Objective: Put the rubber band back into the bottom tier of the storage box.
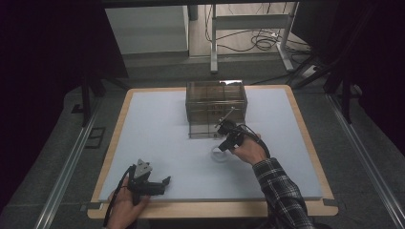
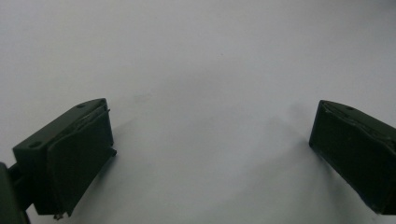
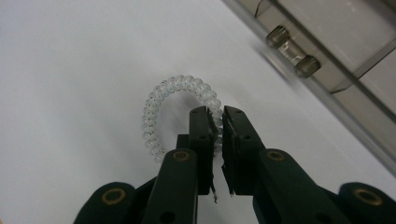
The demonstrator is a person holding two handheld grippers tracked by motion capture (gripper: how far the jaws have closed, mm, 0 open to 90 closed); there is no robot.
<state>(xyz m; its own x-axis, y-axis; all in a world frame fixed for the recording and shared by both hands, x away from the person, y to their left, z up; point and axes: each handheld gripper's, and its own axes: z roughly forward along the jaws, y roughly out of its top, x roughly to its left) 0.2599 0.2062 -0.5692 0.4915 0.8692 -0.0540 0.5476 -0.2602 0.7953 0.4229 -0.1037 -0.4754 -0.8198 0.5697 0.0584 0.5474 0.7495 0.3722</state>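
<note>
Right gripper [image 3: 217,116] pinched the clear coil hair tie [image 3: 161,100] at frame centre, on the white mat [image 1: 157,124] just below the smoky drawer box [image 1: 216,102]. Left gripper [image 2: 210,149] idled, jaws spread, lower left. Likely grasp step; next, lift toward a drawer.

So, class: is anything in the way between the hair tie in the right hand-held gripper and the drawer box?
Nothing visible: the right hand-held gripper grips the hair tie, and bare mat runs to the drawer box.
</note>
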